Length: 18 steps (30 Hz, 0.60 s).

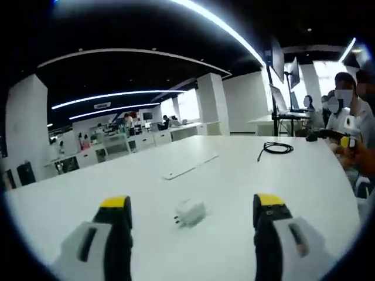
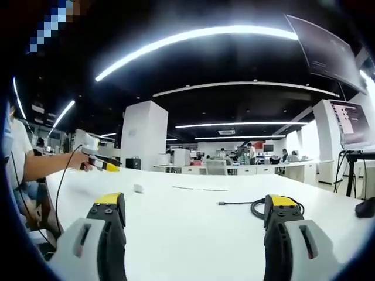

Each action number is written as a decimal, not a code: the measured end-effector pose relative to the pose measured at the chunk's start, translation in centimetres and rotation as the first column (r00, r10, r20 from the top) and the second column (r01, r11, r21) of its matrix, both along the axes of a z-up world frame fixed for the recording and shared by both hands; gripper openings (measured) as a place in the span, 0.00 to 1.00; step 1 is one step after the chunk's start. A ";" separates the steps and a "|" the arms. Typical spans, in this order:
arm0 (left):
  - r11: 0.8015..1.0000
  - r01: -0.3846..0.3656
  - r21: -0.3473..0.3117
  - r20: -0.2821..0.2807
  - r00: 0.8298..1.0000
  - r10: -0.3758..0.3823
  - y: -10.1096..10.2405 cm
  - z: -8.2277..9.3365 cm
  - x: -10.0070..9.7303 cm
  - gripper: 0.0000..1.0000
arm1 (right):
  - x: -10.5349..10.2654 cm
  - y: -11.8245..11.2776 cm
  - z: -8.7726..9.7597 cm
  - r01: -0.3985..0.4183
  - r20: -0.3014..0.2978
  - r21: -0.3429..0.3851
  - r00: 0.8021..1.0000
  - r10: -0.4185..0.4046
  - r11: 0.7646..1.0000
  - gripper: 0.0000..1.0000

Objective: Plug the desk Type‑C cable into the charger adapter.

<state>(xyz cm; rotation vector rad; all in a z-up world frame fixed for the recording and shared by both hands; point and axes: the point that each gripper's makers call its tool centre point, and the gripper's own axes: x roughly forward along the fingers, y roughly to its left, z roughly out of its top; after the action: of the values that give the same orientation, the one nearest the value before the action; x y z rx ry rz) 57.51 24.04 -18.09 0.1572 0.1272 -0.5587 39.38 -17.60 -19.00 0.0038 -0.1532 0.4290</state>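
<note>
A small white charger adapter point(image 1: 190, 212) lies on the white table point(image 1: 117, 187), between the wide-apart jaws of my left gripper point(image 1: 192, 202), which is open and holds nothing. Its prongs point left. The black Type-C cable point(image 1: 276, 147) lies coiled farther back on the right, its plug end stretched toward the left. In the right gripper view the cable point(image 2: 240, 204) lies just ahead, its coil partly behind the right jaw. My right gripper point(image 2: 194, 200) is open and empty above the table. The adapter point(image 2: 139, 188) shows small at the far left there.
A person sits at the table's edge point(image 1: 345, 111), holding the right gripper point(image 1: 348, 140); the left gripper point(image 2: 110, 166) shows across the table. A flat white strip point(image 1: 190, 167) lies mid-table. A black mouse point(image 2: 366, 208) and a monitor on a stand point(image 2: 351, 126) are at the right.
</note>
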 end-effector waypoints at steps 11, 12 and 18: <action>0.981 0.089 0.171 -0.033 0.996 -0.084 -0.5 -0.8 3.9 0.84 | 0.2 -0.2 -0.1 0.003 -0.006 0.002 1.000 -0.003 1.000 1.00; 0.969 0.121 0.216 -0.018 0.993 -0.120 -0.8 -0.7 4.2 0.84 | 0.2 -0.2 0.0 0.004 -0.005 0.004 1.000 -0.004 1.000 1.00; 0.920 0.222 0.324 -0.068 0.975 -0.212 -1.5 -1.4 5.1 0.80 | 0.2 -0.3 0.0 0.007 -0.002 0.011 1.000 -0.007 1.000 1.00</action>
<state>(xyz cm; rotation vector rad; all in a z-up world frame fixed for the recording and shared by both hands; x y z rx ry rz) 62.66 22.53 -19.52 0.4941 0.2359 -0.7599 39.60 -17.91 -19.00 0.0140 -0.1538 0.4217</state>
